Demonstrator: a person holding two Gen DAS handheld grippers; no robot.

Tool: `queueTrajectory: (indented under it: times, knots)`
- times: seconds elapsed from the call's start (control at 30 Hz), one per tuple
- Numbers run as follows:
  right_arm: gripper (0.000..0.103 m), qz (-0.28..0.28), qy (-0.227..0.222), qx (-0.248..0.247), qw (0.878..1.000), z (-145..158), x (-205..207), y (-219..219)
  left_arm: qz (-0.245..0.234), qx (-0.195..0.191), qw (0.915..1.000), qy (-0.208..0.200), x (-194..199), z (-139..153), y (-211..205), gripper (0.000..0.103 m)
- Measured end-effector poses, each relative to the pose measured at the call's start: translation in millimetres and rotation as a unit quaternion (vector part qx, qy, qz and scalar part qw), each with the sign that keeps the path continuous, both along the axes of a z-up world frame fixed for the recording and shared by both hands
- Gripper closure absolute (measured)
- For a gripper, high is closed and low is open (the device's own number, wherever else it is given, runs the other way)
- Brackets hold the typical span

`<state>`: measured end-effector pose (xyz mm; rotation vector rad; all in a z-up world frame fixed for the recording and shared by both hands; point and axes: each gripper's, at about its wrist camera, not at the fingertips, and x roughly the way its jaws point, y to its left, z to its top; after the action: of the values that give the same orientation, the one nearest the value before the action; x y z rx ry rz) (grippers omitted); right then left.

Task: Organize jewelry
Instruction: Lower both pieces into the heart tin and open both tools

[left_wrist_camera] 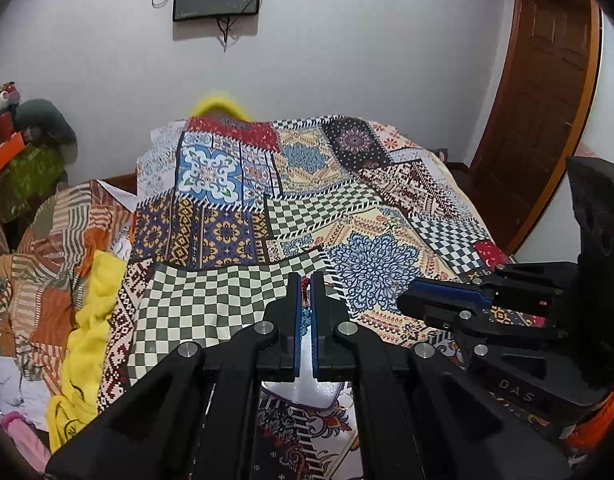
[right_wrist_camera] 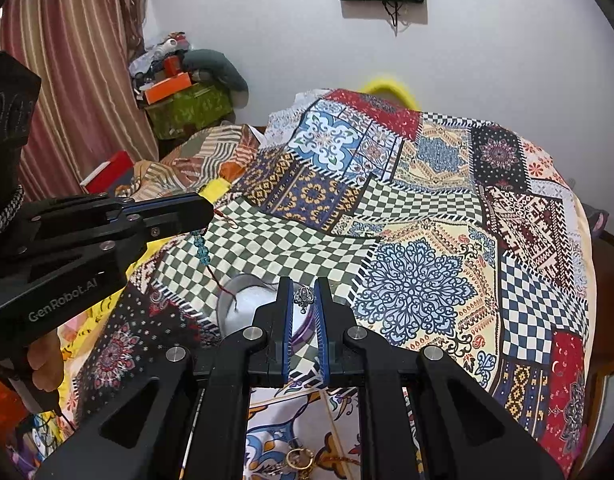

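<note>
While left gripper (left_wrist_camera: 305, 286) pinches beaded bracelet (right_wrist_camera: 199, 249), right gripper (right_wrist_camera: 304, 300) clamps silver pendant (right_wrist_camera: 304, 295) between fingertips.

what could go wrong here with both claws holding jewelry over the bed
The left claw pinches only the top of the beaded string, which dangles and could snag or slip. The right claw holds the small silver pendant right at its tips; a drop could miss the white dish and vanish on the busy bedspread.
</note>
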<state>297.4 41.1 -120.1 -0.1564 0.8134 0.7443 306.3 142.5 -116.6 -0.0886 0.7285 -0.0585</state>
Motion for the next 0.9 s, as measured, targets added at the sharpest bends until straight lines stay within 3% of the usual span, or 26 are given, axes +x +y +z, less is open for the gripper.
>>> queueTrajectory:
  times: [0.37, 0.57, 0.9]
  knots:
    - [0.094, 0.007, 0.023, -0.009, 1.000, -15, 13, 4, -0.003, -0.039, 0.9964, 0.076, 21, -60, 14, 0.101]
    - [0.094, 0.019, 0.028, -0.021, 0.999, -17, 15, 16, -0.004, -0.039, 0.9930, 0.112, 23, -90, 19, 0.101]
    - [0.094, 0.053, 0.073, -0.058, 0.994, -41, 24, 51, -0.022, 0.008, 0.9943, 0.104, 10, -88, 13, 0.098]
